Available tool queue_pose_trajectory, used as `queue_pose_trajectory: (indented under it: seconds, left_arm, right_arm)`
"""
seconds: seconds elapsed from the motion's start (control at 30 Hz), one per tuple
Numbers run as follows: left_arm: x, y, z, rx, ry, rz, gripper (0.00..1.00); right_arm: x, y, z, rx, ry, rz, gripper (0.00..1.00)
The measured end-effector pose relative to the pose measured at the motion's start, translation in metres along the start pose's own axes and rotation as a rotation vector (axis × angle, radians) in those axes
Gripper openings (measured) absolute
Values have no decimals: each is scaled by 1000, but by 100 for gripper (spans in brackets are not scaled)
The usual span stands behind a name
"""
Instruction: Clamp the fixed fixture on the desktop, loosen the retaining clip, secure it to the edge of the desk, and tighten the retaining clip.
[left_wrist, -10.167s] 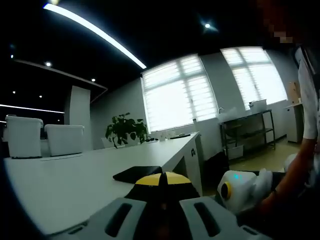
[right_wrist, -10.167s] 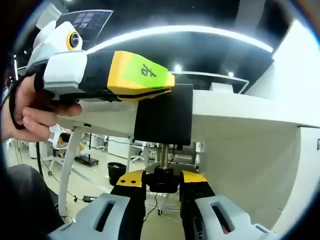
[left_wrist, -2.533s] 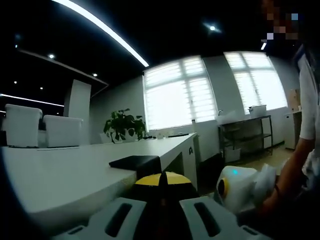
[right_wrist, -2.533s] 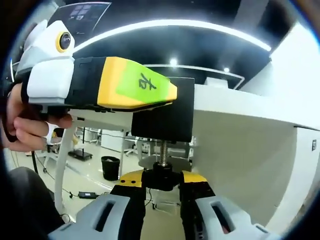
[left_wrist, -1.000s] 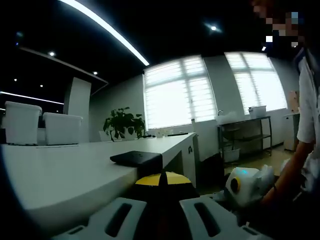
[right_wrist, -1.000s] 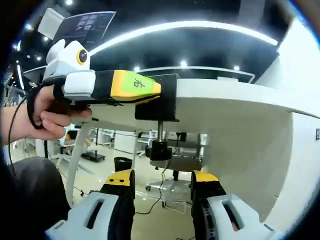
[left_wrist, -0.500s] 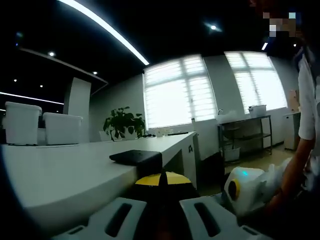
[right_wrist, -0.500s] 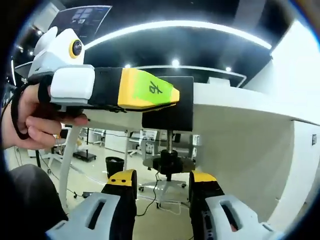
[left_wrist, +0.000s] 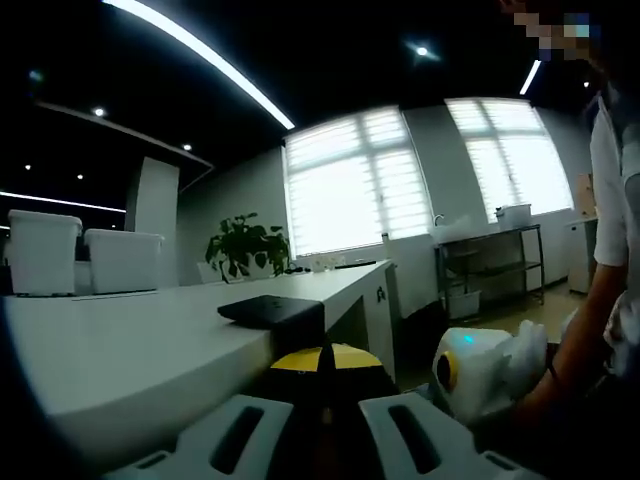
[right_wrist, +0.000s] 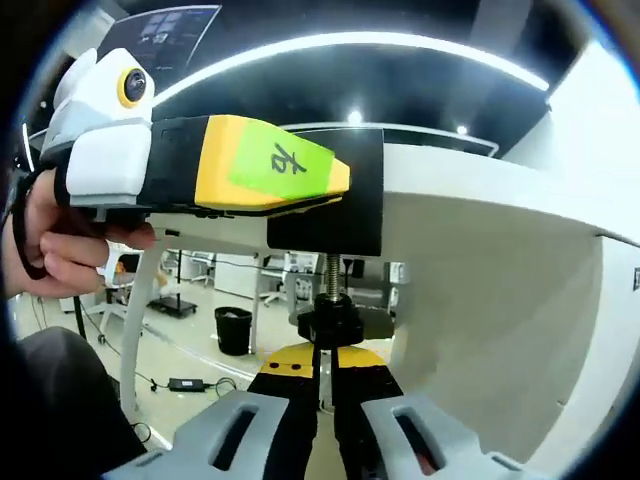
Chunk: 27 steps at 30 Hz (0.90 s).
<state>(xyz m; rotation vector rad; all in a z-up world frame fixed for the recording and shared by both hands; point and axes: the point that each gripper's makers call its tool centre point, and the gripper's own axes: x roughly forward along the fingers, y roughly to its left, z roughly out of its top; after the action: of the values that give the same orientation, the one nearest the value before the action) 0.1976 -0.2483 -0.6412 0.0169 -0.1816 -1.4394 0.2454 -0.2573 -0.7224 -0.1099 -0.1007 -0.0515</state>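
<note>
The black clamp fixture sits on the edge of the white desk, with its top plate lying flat on the desktop. My left gripper is shut on the fixture. It enters the right gripper view from the left as a yellow tip with a green label, held by a hand. Below the desk edge hangs the threaded screw with its black knob. My right gripper is right under the knob, its jaws drawn almost together on the knob's lower end.
The right gripper's white body and a person's arm are low at the right, beside the desk. White bins and a plant stand at the far end of the desk. Under the desk are a leg and open floor.
My right gripper's jaws, open and apart below the knob half a second ago, have closed together at the knob. The left gripper still holds the fixture at the desk edge.
</note>
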Motion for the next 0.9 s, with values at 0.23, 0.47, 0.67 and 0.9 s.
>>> queue_pose_trajectory:
  seconds: [0.23,0.47,0.67,0.9]
  left_arm:
    - [0,-1,0,15,5,1,3]
    - [0,-1,-1,31,10,3,3]
    - [0,-1,-2,36,11,3,3]
    - [0,-2,-4,82,21,-4,3]
  right_arm:
    - [2,8,1,30,-11,31,25]
    - [4,10,3,55,-16,15,30]
    - [6,3,6,70,-17,-21,28]
    - [11,-5,8,94,2,-55,22]
